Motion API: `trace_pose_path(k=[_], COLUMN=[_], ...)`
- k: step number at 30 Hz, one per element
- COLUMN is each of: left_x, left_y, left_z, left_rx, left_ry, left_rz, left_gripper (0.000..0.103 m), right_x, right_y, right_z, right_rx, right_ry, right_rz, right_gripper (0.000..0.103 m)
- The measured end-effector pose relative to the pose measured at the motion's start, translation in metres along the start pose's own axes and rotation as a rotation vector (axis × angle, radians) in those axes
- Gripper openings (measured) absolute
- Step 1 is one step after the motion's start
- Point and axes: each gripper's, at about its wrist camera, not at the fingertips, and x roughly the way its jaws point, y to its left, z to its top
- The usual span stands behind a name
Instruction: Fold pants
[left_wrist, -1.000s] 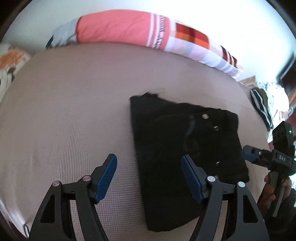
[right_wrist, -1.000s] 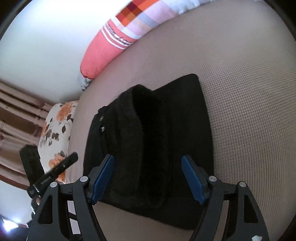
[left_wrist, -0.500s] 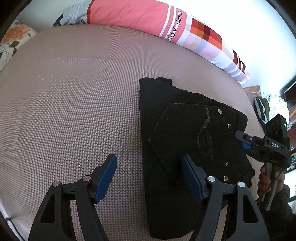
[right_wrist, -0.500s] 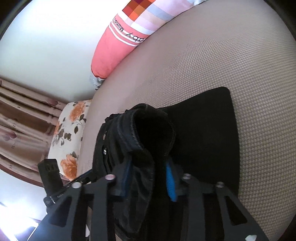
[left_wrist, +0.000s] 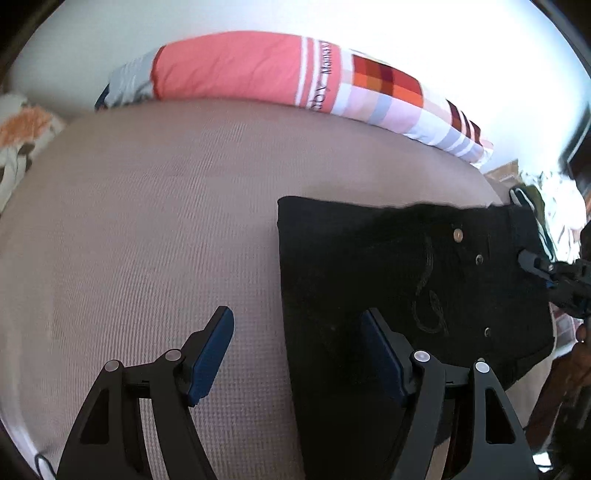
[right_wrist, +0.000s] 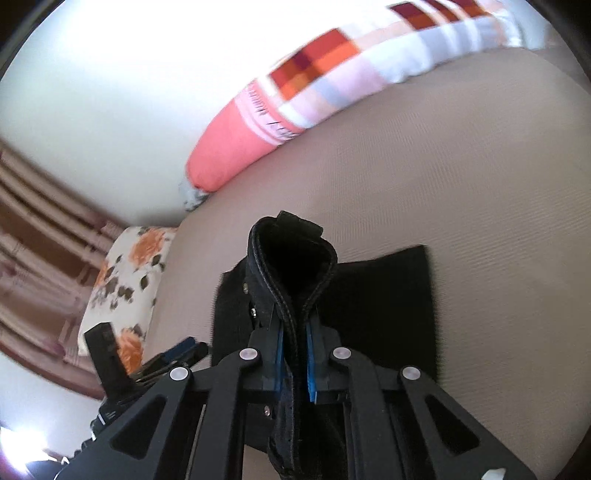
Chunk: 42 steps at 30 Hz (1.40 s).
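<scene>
Pants, black and folded into a block, lie on the beige bed cover; the waistband end, with rivets and pocket stitching, faces the right side; the right gripper has its blue pads pinched tight on the lifted waistband; the left gripper hangs spread wide over the pants' left edge, holding nothing; a pink and checked bolster lies along the far wall; a floral pillow sits beside the curtain.

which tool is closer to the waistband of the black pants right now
Right. The right tool is shut on the pants' waistband. The left tool hangs open above the opposite folded edge, gripping nothing.
</scene>
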Motion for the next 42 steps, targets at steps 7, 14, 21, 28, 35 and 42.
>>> trace_pose_path(k=[7,14,21,28,35,42], left_x=[0.027,0.046,0.039,0.027,0.017,0.015], left_y=[-0.004,-0.004,-0.009,-0.019,-0.029,-0.034], left_z=[0.003,0.000,-0.011,-0.029,-0.047,-0.055], left_rx=[-0.011,0.001,0.011,0.026,0.026,0.043], left_ry=[0.056,0.108,0.132,0.149,0.164,0.160], left_rz=[0.020,0.036,0.051,0.030,-0.009,-0.018], left_gripper=[0.072,0.072,0.072,0.072,0.072,0.072], right_x=[0.015,0.013,0.000,-0.018,-0.030,-0.031], right_y=[-0.056,-0.041,-0.035,-0.023,-0.017,-0.015], right_z=[-0.020,-0.019,-0.034,-0.053,-0.067,-0.076], right_rx=[0.108,0.057,0.044,-0.004,-0.018,-0.029], right_ry=[0.032,0.048,0.074,0.091,0.113,0.132], right_rz=[-0.136,-0.206,-0.245,-0.303,-0.297,-0.282], right_gripper=[0.010,0.020,0.021,0.021,0.021,0.016])
